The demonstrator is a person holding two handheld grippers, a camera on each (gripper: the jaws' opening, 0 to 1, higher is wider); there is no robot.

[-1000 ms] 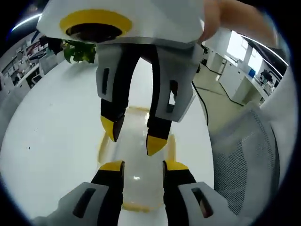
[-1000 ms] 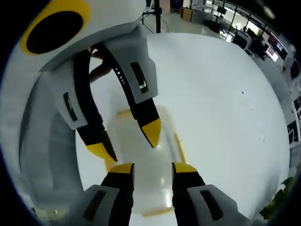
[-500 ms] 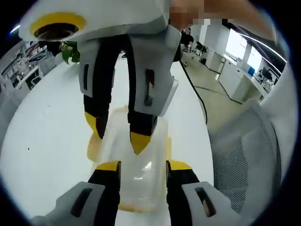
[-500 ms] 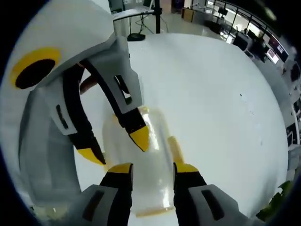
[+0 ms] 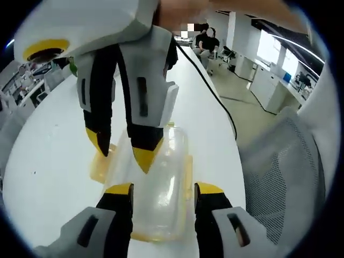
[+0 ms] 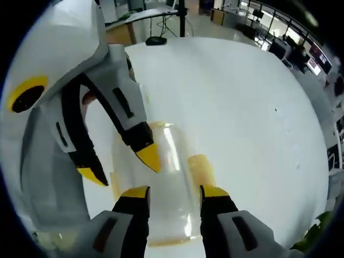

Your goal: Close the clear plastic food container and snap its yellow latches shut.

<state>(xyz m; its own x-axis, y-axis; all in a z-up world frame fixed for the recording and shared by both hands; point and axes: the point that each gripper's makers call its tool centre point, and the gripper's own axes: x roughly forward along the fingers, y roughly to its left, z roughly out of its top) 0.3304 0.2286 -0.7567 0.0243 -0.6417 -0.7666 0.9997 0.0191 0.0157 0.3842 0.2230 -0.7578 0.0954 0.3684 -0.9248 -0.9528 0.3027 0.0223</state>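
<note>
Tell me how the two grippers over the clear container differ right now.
The left gripper comes at the clear container from one end and the right gripper from the opposite end, so they face each other. In the left gripper view, the right gripper's yellow tips sit further along the container than the left gripper's. Both have open jaws straddling the container, holding nothing.

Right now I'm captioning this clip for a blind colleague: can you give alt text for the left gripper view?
A clear plastic container with yellow latches lies on a white table between the open jaws of the left gripper. The right gripper reaches down from above, jaws open, its yellow tips at the container's far end.
</note>
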